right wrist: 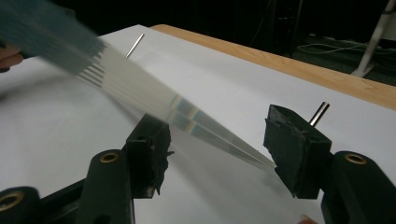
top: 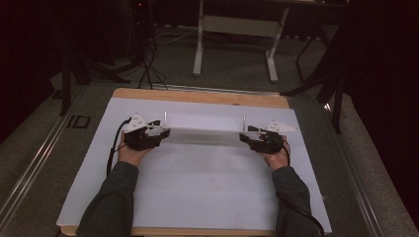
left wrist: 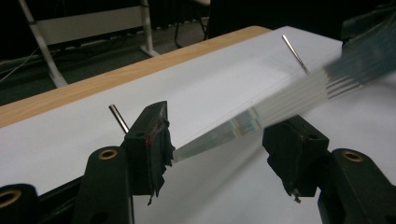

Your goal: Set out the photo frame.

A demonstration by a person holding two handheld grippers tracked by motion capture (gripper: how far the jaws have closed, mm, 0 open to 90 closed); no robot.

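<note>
**A:** Sheet first: that clear sheet (top: 203, 129) is what you're handling, isn't it? Where does it sit?

**B:** Above the far half of the table (top: 197, 96), over the white paper cover (top: 197, 182). It spans from your left gripper (top: 157, 132) to your right gripper (top: 245, 137). It looks raised off the paper, since both gripper views show its edge running in the air between the jaws.

**A:** Are you actually pinching it?

**B:** Not firmly, as far as I can judge. In the left gripper view your left gripper's (left wrist: 217, 149) jaws stand spread, and the sheet's corner (left wrist: 180, 153) touches only the one jaw, leaving a clear gap to the other. In the right gripper view your right gripper (right wrist: 217, 149) is just as wide, with the sheet's corner (right wrist: 268, 164) against a single jaw.

**A:** So what could go wrong?

**B:** With both pairs spread, the sheet may only be resting on one jaw at each end. Tilt either hand and a corner could slide off and drop. Close unevenly and you could bend or twist it.

**A:** And the two pins?

**B:** The left pin (top: 165, 116) and right pin (top: 244, 120) stand upright just beyond the sheet's far edge. Push forward and that edge could catch on them, knocking the sheet askew.
</note>
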